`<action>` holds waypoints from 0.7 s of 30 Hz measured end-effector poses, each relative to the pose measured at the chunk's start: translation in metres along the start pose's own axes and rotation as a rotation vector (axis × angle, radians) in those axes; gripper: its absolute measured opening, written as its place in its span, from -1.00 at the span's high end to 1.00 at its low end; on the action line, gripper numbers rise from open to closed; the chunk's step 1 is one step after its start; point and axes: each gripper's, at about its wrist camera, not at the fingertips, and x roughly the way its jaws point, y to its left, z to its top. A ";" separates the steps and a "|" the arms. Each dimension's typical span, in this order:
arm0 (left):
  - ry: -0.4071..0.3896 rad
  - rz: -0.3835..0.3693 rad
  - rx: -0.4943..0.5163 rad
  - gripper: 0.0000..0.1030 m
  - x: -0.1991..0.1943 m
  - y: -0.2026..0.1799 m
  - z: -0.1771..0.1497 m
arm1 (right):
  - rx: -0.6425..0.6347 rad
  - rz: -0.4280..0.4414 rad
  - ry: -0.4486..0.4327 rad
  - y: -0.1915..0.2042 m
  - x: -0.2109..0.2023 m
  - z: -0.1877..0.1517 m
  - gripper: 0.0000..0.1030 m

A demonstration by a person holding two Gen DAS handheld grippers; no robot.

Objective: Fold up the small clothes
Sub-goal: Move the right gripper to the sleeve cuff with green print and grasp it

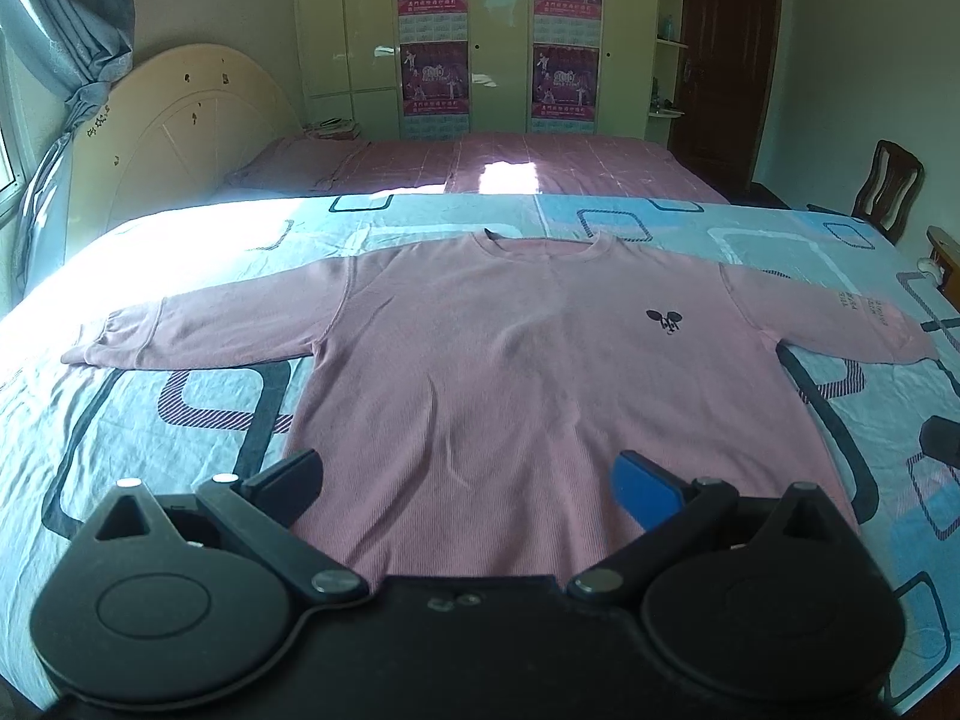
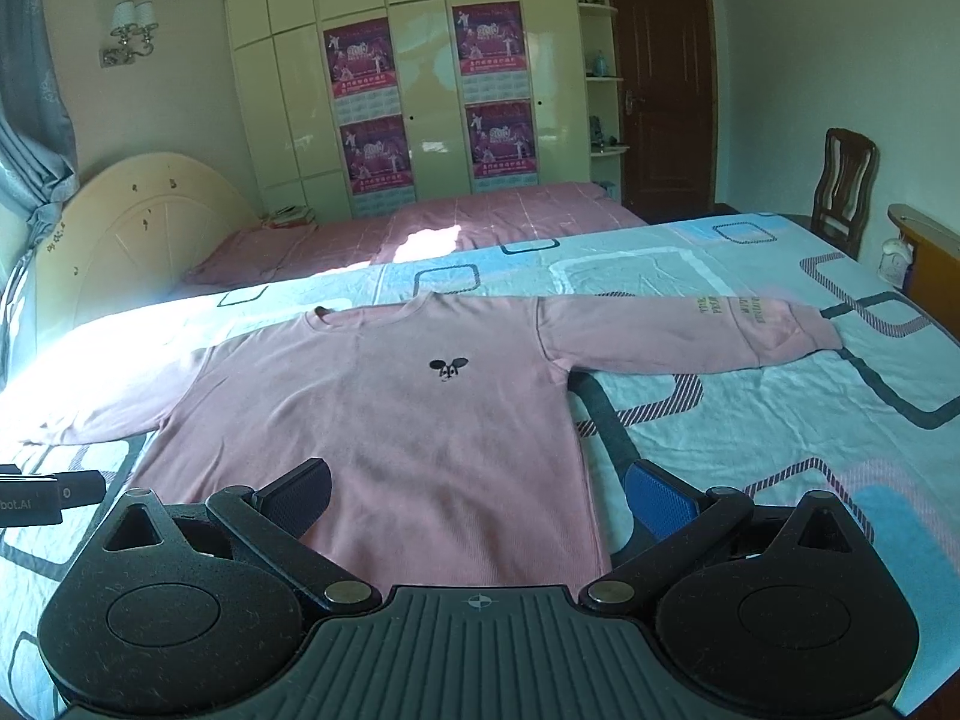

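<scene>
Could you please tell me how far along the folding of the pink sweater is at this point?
Done: the pink sweater lies flat on the bed sheet, both sleeves spread, logo up. In hand: nothing; the left gripper and right gripper are open above its hem. Left: every fold; no crease shows.

Domestic bedroom. Evidenced by two beds side by side, one under a pink sheet (image 1: 510,165) and one under a blue patterned sheet (image 2: 750,408), a cream arched headboard (image 2: 144,240), and a full-height built-in wardrobe (image 2: 432,84) hung with posters. Further marked by a grey curtain (image 1: 66,18), wooden door (image 2: 666,84), dining-style chair (image 2: 843,186) and wall lamp (image 2: 132,30).
</scene>
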 end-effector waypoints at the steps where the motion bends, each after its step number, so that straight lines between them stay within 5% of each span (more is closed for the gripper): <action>1: -0.001 0.001 -0.003 -1.00 0.006 -0.002 0.003 | 0.000 -0.006 0.003 -0.005 0.008 0.004 -1.00; 21: 0.019 0.020 -0.020 -1.00 0.126 -0.050 0.062 | 0.106 -0.141 0.052 -0.146 0.141 0.058 -1.00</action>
